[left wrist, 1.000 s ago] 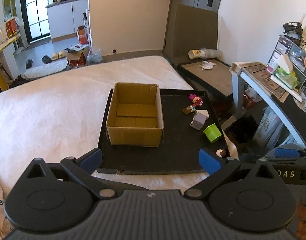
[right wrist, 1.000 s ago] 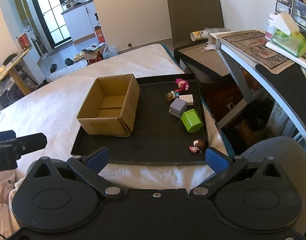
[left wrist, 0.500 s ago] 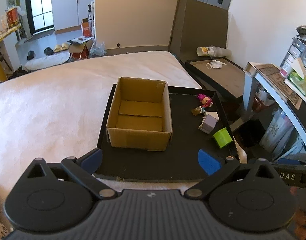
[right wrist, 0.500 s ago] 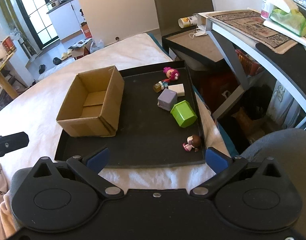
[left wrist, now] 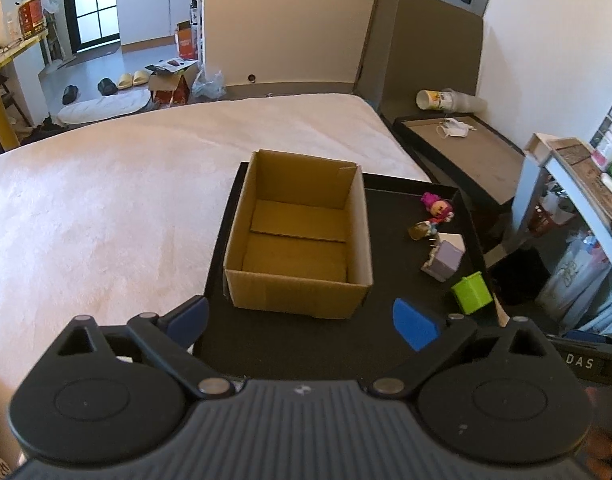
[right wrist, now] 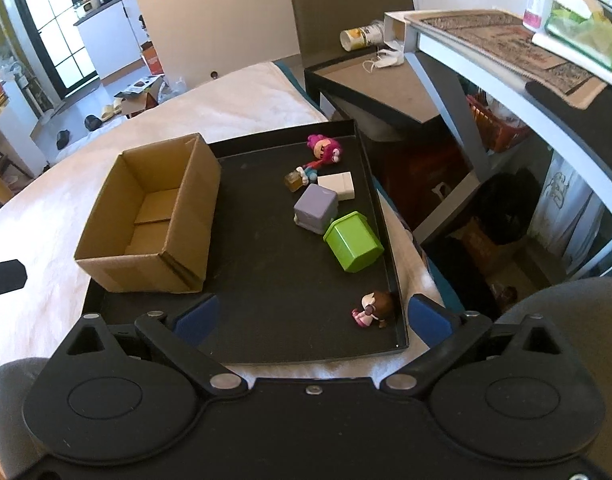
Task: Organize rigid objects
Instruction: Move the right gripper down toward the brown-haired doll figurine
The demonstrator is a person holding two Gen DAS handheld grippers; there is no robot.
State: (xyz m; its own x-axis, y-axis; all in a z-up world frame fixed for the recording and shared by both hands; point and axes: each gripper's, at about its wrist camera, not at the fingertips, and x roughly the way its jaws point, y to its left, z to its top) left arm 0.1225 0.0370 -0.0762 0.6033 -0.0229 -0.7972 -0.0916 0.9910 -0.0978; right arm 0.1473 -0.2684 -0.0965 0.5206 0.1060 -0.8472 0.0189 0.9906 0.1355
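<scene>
Both the left gripper (left wrist: 301, 320) and the right gripper (right wrist: 312, 316) hover with fingers spread wide and empty over the lower edge of a black tray (right wrist: 273, 280). An empty cardboard box (right wrist: 153, 216) sits centre-left in the right view, with small toys centre-right: a green block (right wrist: 354, 242), purple cube (right wrist: 316, 214) and brown-haired doll (right wrist: 372, 308). The doll lies against the tray's lower-right rim, so a finger may catch the wall and knock it away.

A plain brown cardboard box (right wrist: 145, 216) sits on a black tray (right wrist: 273, 280). The toys are a lime-green block (right wrist: 354, 242), a lilac cube (right wrist: 316, 214), a white block (right wrist: 338, 185) and a magenta-haired doll (right wrist: 324, 148). Both grippers have blue fingertips (left wrist: 414, 324).
</scene>
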